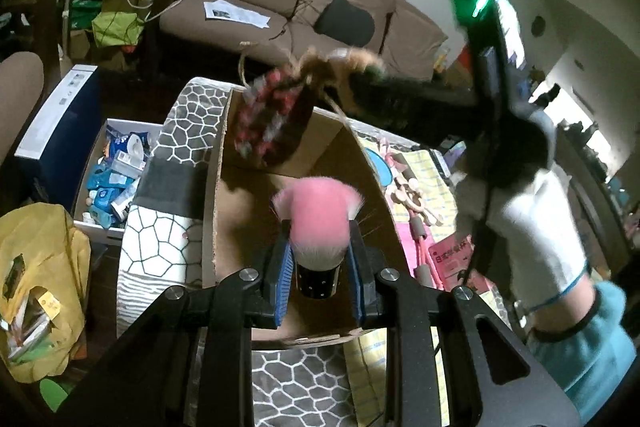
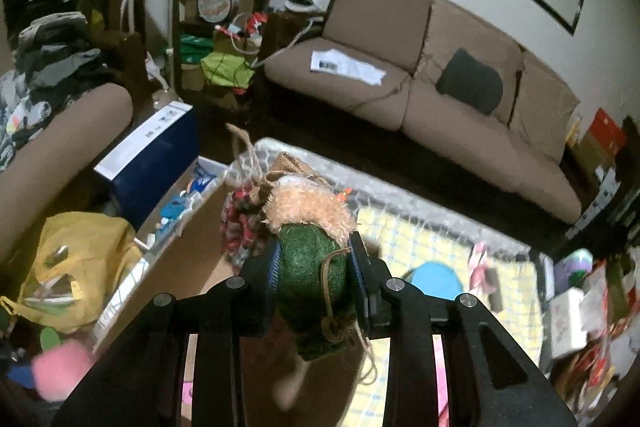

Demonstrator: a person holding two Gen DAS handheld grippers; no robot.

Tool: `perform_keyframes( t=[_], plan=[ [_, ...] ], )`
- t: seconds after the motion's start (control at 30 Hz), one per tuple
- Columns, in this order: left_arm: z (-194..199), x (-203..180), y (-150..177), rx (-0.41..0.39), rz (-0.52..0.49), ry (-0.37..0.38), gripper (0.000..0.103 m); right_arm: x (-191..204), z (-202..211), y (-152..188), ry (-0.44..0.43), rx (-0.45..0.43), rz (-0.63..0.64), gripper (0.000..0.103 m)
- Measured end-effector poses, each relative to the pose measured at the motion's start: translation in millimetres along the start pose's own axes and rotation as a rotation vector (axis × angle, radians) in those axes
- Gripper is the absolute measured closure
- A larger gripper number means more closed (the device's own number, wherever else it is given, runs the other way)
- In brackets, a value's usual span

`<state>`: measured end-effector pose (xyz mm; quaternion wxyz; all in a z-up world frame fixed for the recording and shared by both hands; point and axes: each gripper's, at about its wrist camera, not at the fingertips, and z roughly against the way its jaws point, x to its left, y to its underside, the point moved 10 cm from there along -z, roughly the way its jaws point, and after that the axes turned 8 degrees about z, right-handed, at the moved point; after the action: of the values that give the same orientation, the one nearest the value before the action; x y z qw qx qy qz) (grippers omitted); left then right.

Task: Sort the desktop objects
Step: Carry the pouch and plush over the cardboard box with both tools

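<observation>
My left gripper (image 1: 318, 223) is shut on a pink-bristled makeup brush (image 1: 318, 217) with a black handle, held over an open cardboard box (image 1: 356, 155). My right gripper (image 2: 314, 251) is shut on a stuffed toy (image 2: 310, 267) with a green felt body, tan fuzzy top and a red plaid pouch (image 2: 240, 223) hanging off it. In the left wrist view the toy (image 1: 280, 115) hangs blurred over the box's far edge, held by the right gripper (image 1: 360, 87) reaching in from the right. The pink brush shows blurred at the lower left of the right wrist view (image 2: 60, 367).
The box stands on a table with a grey patterned cloth (image 1: 180, 123). A yellow checked cloth (image 2: 440, 247) holds a blue round lid (image 2: 434, 279) and pink items. A white bin of packets (image 1: 112, 175), a yellow bag (image 1: 40, 287) and a brown sofa (image 2: 440, 87) lie around.
</observation>
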<state>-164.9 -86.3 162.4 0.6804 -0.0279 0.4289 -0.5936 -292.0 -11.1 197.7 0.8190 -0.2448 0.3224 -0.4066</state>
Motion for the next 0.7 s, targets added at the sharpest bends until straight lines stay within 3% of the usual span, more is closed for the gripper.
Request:
perform_keyframes(
  t=[0.17,0.33,0.5,0.7],
  plan=[
    [3.6,-7.7,3.1,-0.005,0.002,0.011,0.081,-12.0,38.1,-25.6,0.053,-0.066,0.053,0.072],
    [10.9,-9.8,8.6,-0.006,-0.004,0.004,0.081,13.1,24.6,17.1,0.053,0.004,0.133,0.072],
    [15.0,-3.8,15.0,0.004,-0.003,-0.021,0.081,50.2,-13.7,88.5,-0.106,0.141,0.053,0.071],
    [15.6,3.6,15.2,0.005,0.013,-0.036,0.080,72.5,-25.9,137.2,-0.330,0.271,-0.113,0.070]
  ],
)
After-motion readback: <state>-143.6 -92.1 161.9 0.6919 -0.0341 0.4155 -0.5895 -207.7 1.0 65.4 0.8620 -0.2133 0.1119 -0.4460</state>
